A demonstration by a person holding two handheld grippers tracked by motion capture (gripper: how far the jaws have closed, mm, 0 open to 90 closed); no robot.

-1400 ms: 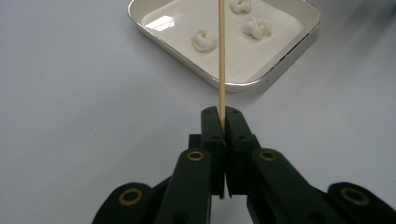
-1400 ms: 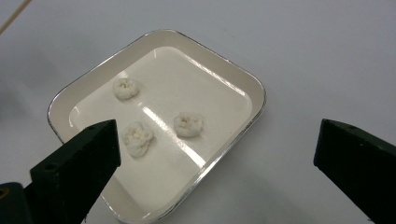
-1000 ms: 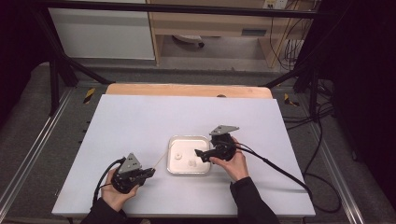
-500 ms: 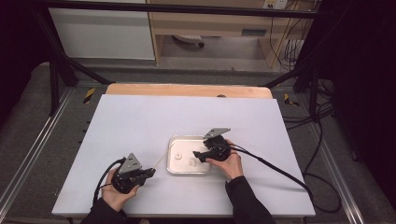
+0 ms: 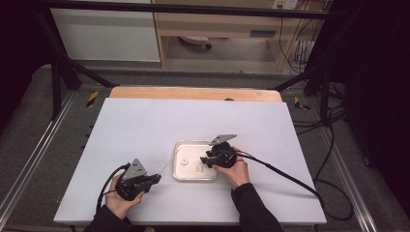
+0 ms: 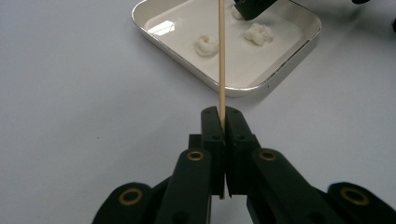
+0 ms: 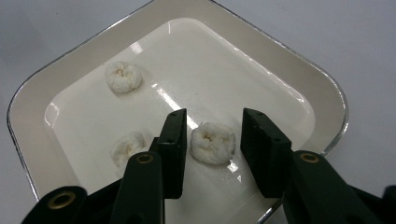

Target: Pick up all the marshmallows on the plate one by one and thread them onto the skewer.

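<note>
While skewered nothing: two puffs beside fingers

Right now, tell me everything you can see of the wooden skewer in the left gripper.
The wooden skewer is a thin, straight, pale stick, bare, with nothing threaded on it. The left gripper is shut on it near one end, a short stub poking out behind the pads. From there it reaches forward, passing over the near rim of the white tray towards the small white puffy pieces. Its far tip runs out of the left gripper view, so what it touches cannot be told.
</note>
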